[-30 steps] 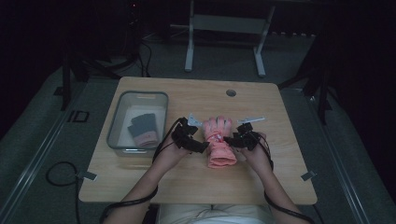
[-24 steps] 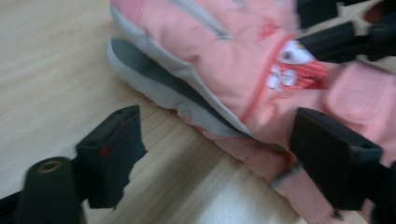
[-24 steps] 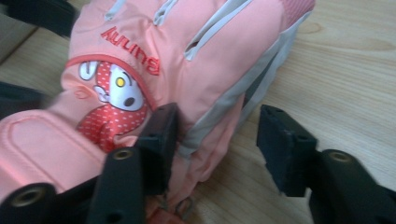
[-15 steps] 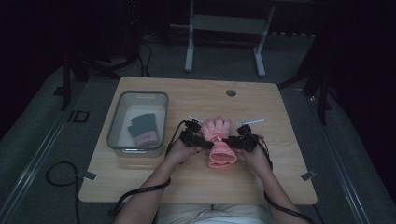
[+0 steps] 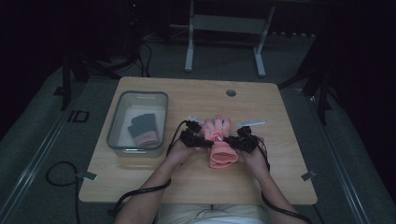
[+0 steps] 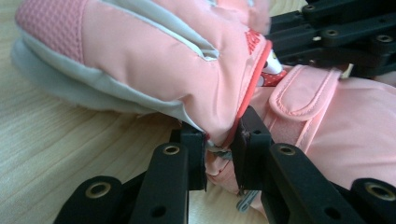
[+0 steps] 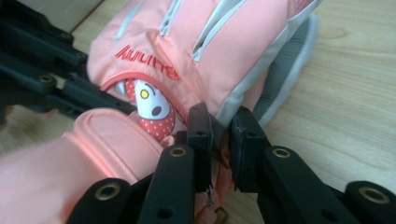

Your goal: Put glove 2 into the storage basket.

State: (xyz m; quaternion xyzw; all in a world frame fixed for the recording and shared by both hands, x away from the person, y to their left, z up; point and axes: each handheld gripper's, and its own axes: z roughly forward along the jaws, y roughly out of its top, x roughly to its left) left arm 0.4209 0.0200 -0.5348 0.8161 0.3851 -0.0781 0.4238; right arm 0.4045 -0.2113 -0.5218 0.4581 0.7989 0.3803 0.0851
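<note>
Left jaws: my left gripper (image 6: pixel 219 156) had just been closing, and its pads were clamped on the edge of the pink glove (image 6: pixel 187 74) at the wrist seam, fabric pinched between them.
Right jaws: my right gripper (image 7: pixel 219 149) had likewise just been closing, and it gripped the opposite edge of the same glove (image 7: pixel 201 51), near the round white-and-red dotted patch (image 7: pixel 152 109).
What changed: a second before, both grippers sat a little apart from the glove's sides with the jaws wider; by this moment the left gripper (image 5: pixel 192 139) had come in and down at 9 o'clock of the glove and the right gripper (image 5: pixel 243 142) held at 3 o'clock.
Glove: it lay flat on the table (image 5: pixel 196 182) at the middle (image 5: pixel 219 144), fingers toward 12 o'clock and cuff toward 6 o'clock, between my two hands.
Bin: a clear bin (image 5: pixel 116 130) stood at 9 o'clock of the glove, well apart, with a dark glove with a pink cuff (image 5: pixel 142 130) inside.
Meaning: with both sides pinched, I judged the glove was ready to be lifted, probably toward the bin; nothing had left the tabletop yet.
Risk: the grips sat on thin fabric edges, so a lift could slip.
</note>
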